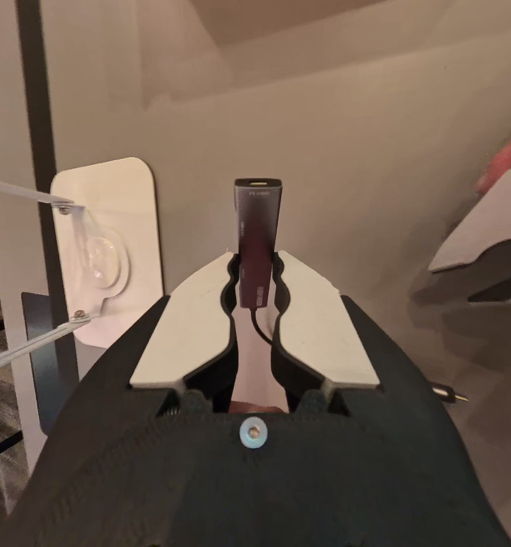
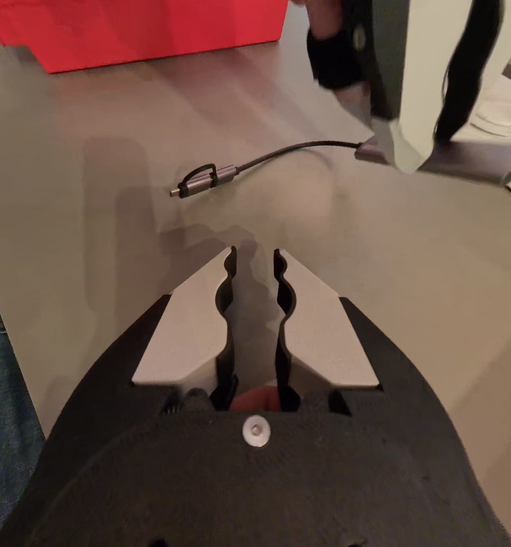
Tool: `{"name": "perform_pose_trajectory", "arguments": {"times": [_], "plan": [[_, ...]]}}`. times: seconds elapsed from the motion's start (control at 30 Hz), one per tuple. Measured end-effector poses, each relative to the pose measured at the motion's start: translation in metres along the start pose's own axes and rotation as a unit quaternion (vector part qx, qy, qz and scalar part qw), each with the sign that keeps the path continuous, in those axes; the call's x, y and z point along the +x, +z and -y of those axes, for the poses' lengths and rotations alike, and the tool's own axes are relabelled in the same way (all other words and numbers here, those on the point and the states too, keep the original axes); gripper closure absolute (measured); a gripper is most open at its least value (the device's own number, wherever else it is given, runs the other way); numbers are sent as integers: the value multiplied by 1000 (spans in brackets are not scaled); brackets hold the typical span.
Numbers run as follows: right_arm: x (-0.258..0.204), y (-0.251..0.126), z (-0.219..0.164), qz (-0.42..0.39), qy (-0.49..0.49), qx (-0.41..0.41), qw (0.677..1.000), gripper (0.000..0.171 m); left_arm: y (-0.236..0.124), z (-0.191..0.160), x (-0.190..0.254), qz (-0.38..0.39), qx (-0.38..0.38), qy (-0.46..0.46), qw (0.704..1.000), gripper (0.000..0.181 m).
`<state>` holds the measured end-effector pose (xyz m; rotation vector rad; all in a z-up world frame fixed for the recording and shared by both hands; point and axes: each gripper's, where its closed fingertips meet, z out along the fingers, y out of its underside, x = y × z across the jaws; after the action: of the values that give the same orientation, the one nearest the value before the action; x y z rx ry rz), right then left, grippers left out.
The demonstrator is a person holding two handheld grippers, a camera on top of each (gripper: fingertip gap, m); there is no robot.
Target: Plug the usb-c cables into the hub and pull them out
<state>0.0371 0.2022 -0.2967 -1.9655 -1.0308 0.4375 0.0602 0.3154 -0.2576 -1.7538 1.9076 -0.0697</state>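
My left gripper (image 1: 255,256) is shut on the hub (image 1: 257,213), a dark grey bar that sticks out forward between the fingers, with a port at its far end. The hub's black cable (image 1: 260,328) leaves its near end. In the right wrist view the left gripper (image 2: 420,154) holds the hub (image 2: 470,162) low over the table at the top right. The cable (image 2: 292,149) curves left to a grey plug with a black tethered adapter (image 2: 203,180) lying on the table. My right gripper (image 2: 254,253) is open and empty, just short of that plug.
A red box (image 2: 135,29) stands at the far left of the beige table (image 2: 70,177). A white plate with a clear plastic mount (image 1: 106,251) stands on the left. A blurred white and black shape (image 1: 479,231) is at the right edge. A metal-tipped pen (image 1: 449,396) lies nearby.
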Motion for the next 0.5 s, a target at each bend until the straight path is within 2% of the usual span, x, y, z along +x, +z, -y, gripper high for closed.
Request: {"name": "perform_pose_trajectory", "arguments": {"times": [0.17, 0.3, 0.4, 0.5], "plan": [[-1, -1, 0, 7, 1, 2, 1000, 149, 31, -2, 20, -24, -43, 24, 999, 160], [-1, -1, 0, 8, 2, 2, 1000, 149, 43, -7, 29, -34, -51, 16, 998, 158], [-2, -1, 0, 9, 1, 3, 1000, 149, 30, -3, 28, -46, -26, -12, 999, 149], [-2, -2, 0, 10, 3, 4, 1000, 149, -9, -1, 13, -17, 8, -23, 1000, 147]]}}
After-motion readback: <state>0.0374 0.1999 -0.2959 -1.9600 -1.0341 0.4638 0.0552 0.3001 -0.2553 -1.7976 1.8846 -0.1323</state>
